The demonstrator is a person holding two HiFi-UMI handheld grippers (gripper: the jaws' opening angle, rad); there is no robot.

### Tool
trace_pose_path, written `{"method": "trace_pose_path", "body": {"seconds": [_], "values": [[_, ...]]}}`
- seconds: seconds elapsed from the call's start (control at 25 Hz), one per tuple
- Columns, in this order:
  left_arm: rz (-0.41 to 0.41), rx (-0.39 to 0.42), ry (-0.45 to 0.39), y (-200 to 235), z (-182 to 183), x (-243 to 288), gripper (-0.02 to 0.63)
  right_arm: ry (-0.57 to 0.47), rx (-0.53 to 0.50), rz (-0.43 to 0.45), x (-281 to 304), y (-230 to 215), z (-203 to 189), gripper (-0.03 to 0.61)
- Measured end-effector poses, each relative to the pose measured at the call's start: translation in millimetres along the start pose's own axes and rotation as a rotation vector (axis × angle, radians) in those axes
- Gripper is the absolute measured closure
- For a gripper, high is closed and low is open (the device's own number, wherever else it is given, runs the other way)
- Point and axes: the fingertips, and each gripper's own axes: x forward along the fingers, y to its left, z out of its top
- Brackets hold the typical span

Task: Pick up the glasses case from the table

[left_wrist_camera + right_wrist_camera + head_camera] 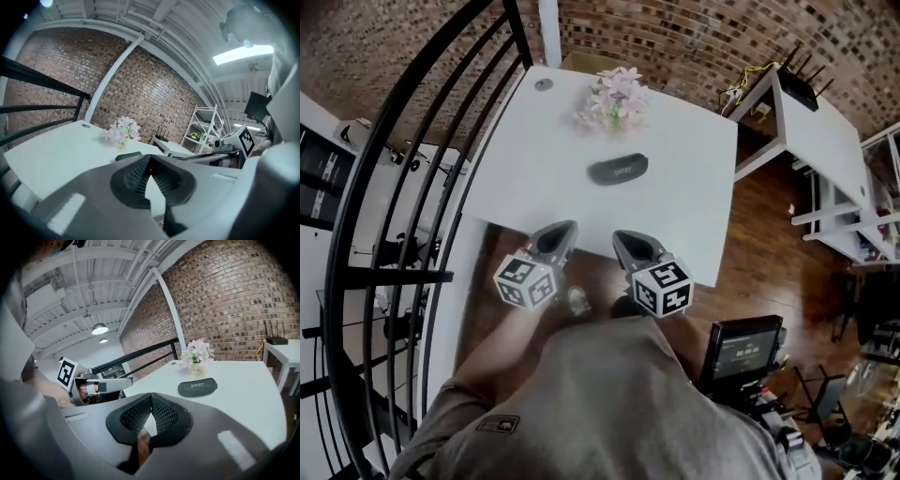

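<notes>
The dark glasses case [617, 170] lies flat near the middle of the white table [694, 216], with white lettering on its lid. Both grippers hover side by side at the table's near edge, short of the case. My left gripper [565, 229] is shut with nothing in it. My right gripper [622, 236] is also shut and holds nothing. In the right gripper view the case [197, 386] lies ahead, right of the closed jaws [151, 396]. In the left gripper view only a sliver of the case [127, 155] shows above the closed jaws [150, 157].
A small pot of pink flowers [614, 98] stands behind the case. A black stair railing [394, 187] curves along the left. A second white table [825, 131] with a router stands at the right, near a brick wall. A black screen device [745, 347] sits by the person.
</notes>
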Motion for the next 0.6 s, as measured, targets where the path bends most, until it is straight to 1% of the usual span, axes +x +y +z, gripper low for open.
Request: {"method": "trace_pose_path", "body": {"seconds": [0.12, 0.24, 0.36, 0.52, 0.56, 0.6], "values": [[-0.017, 0.048, 0.042, 14, 0, 20, 0.614, 0.012, 0.018, -0.036, 9, -14, 0, 0.568], [-0.029, 0.126, 0.09, 26, 1, 48, 0.613, 0.011, 0.032, -0.057, 17, -30, 7, 0.568], [-0.042, 0.198, 0.14, 35, 3, 86, 0.612, 0.017, 0.045, -0.072, 24, -56, 13, 0.568], [-0.092, 0.283, 0.219, 36, -2, 127, 0.609, 0.008, 0.086, -0.101, 26, -86, 22, 0.568], [-0.109, 0.318, 0.247, 36, -6, 136, 0.578, 0.006, 0.098, -0.106, 27, -91, 23, 0.568], [-0.122, 0.358, 0.274, 36, -11, 144, 0.529, 0.005, 0.11, -0.111, 27, -96, 22, 0.568]]}}
